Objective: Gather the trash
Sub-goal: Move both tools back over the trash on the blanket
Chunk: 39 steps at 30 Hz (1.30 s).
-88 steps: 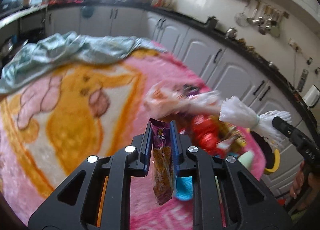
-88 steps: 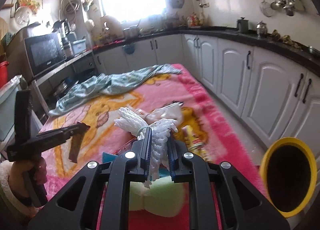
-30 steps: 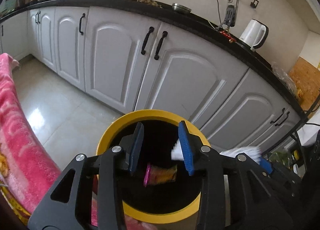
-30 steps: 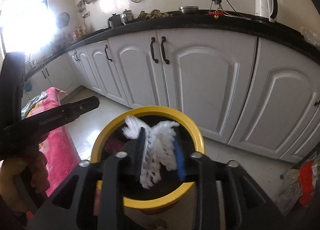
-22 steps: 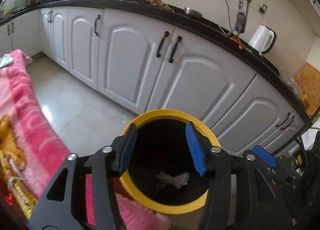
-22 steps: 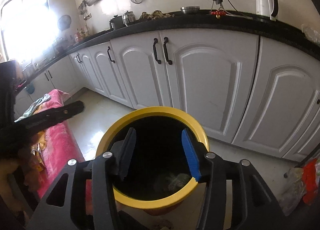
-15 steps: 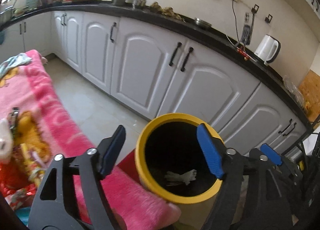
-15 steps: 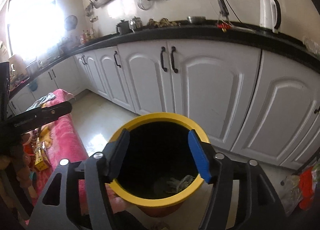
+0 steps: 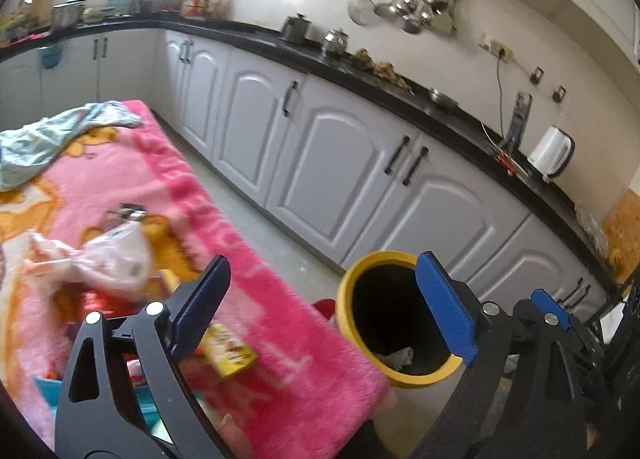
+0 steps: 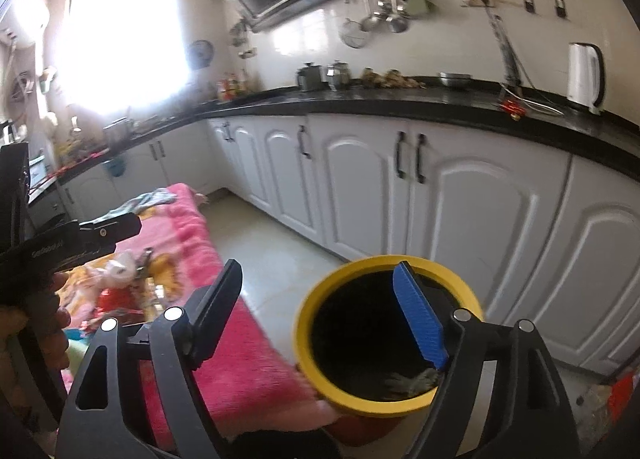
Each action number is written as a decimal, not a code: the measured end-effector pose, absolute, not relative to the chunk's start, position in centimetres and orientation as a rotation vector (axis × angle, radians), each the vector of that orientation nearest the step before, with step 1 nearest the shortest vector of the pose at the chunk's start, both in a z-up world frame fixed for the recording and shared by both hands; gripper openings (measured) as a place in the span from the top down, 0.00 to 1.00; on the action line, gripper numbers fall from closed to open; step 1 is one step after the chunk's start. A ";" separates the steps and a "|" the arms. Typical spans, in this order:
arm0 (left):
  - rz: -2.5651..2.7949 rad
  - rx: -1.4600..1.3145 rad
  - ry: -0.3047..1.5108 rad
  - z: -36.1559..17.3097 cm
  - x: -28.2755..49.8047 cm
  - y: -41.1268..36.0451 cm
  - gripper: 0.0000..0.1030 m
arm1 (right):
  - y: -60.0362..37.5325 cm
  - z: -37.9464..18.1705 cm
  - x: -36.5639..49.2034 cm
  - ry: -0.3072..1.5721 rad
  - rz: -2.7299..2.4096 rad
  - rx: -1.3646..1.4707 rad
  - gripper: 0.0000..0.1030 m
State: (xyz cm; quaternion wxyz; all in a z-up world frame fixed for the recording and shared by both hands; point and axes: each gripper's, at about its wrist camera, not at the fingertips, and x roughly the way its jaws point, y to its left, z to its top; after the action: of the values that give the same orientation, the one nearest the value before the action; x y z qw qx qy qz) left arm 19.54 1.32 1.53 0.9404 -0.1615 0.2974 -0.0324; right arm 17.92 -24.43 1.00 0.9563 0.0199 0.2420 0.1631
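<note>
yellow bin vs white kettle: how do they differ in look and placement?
The yellow bin stands on the floor at the end of the pink blanket; the white kettle sits up on the black countertop. The bin is open-topped, with a dark inside and trash at the bottom; the kettle's top is closed, and it has a dark handle. Both stand upright.

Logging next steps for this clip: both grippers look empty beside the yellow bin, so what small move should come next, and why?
Probably swing the left gripper, its jaws opening with nothing between them, toward the yellow snack packet on the pink blanket; wrappers lie there, while the yellow bin already holds dropped trash.
</note>
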 end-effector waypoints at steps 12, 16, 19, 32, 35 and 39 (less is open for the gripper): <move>0.082 -0.357 0.553 2.7 14.6 8.9 0.14 | -18.1 2.1 15.1 0.498 0.496 -0.001 0.23; 0.111 -0.365 0.551 2.4 13.2 10.8 0.14 | -16.2 2.2 14.2 0.505 0.544 -0.014 0.23; 0.138 -0.368 0.551 2.2 12.3 12.0 0.14 | -14.8 2.0 13.5 0.512 0.583 -0.023 0.22; 0.253 -0.368 0.583 0.7 9.4 17.2 0.14 | -8.6 -0.1 11.1 0.557 0.730 -0.117 0.20; 0.259 -0.355 0.606 -0.2 9.1 18.1 0.14 | -7.3 -0.9 10.7 0.566 0.758 -0.151 0.20; 0.270 -0.326 0.633 -1.5 8.9 18.9 0.14 | -6.0 -2.4 10.5 0.591 0.793 -0.192 0.19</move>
State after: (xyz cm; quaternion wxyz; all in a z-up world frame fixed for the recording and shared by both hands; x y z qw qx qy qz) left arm 8.88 18.91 -1.52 0.9284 -0.1590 0.3090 0.1316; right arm 10.51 -6.04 -2.39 0.8757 -0.0922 0.2829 0.3802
